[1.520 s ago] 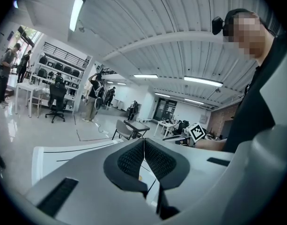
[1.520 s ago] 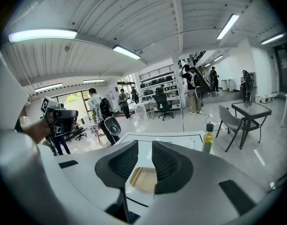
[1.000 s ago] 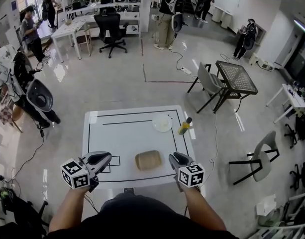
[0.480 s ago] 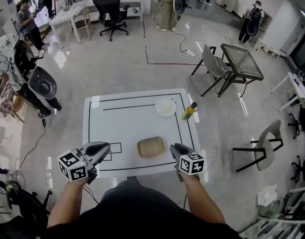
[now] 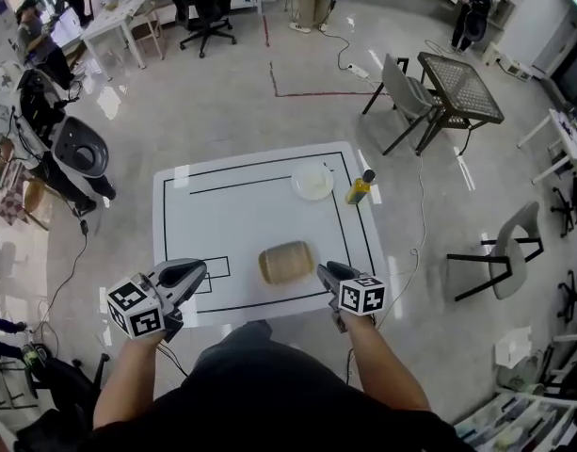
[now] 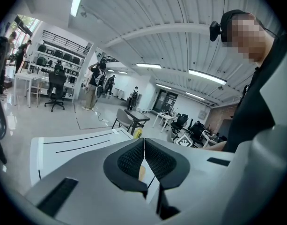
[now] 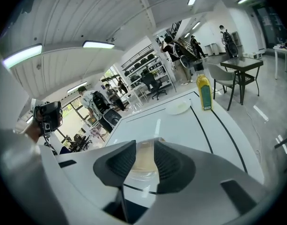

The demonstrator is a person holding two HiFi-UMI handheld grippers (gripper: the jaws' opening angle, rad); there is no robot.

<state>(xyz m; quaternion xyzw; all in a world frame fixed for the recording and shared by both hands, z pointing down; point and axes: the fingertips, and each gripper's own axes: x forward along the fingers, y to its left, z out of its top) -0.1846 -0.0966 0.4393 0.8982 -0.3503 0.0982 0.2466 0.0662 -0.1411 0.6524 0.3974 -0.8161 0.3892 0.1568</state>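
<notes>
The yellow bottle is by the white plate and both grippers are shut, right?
No: the right gripper is open, as the right gripper view shows; the left gripper is shut. The yellow bottle is by the white plate.

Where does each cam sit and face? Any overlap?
Head view: on the person's head, steeply down on the white table; forearms, left claw, right claw show.
Left gripper view: on the left claw, facing across the table, the person's torso at right; jaws together.
Right gripper view: on the right claw, facing along the table to the plate and bottle; jaws apart.
Shared: head and right gripper views both show the tan container.
</notes>
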